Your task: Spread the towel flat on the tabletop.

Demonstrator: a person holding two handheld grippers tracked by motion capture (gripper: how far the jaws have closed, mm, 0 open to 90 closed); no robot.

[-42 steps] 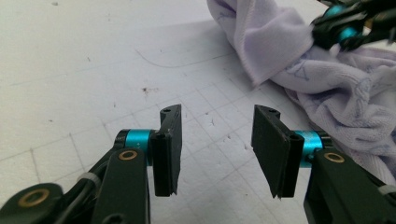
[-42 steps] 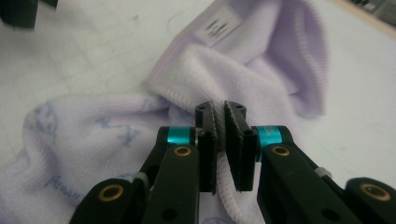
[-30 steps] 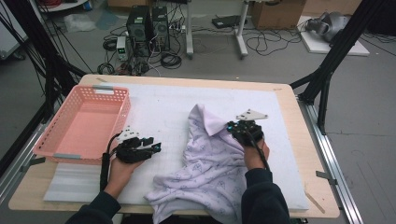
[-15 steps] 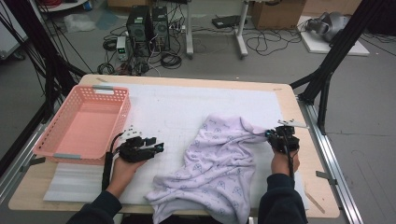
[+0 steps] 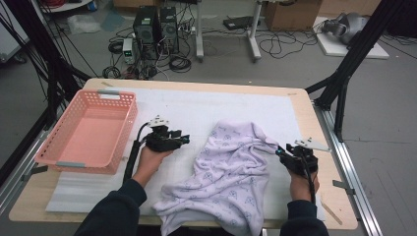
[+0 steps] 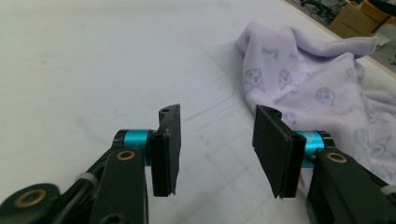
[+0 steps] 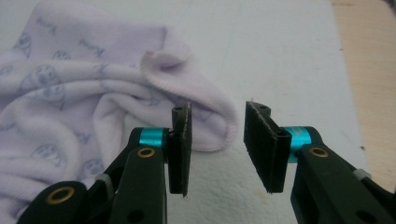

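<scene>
A lilac cloth with a printed pattern lies crumpled on the white mat, and its near end hangs over the table's front edge. My right gripper rests at the cloth's right corner. Its jaws have just been opening, and in the right gripper view they stand apart. The hemmed corner of the cloth lies on the mat just past the tips, with no pad pressing on it. My left gripper is open and empty, left of the cloth and pointing at it. In its own view the cloth lies ahead to the right.
A pink plastic basket stands at the table's left end. The white foam mat covers most of the wooden table. Black frame struts rise beyond the right edge. Computers and cables sit on the floor behind.
My right gripper dragged the cloth's corner to the right, spreading the cloth, then opened and let go. My left gripper moved right toward the cloth.
</scene>
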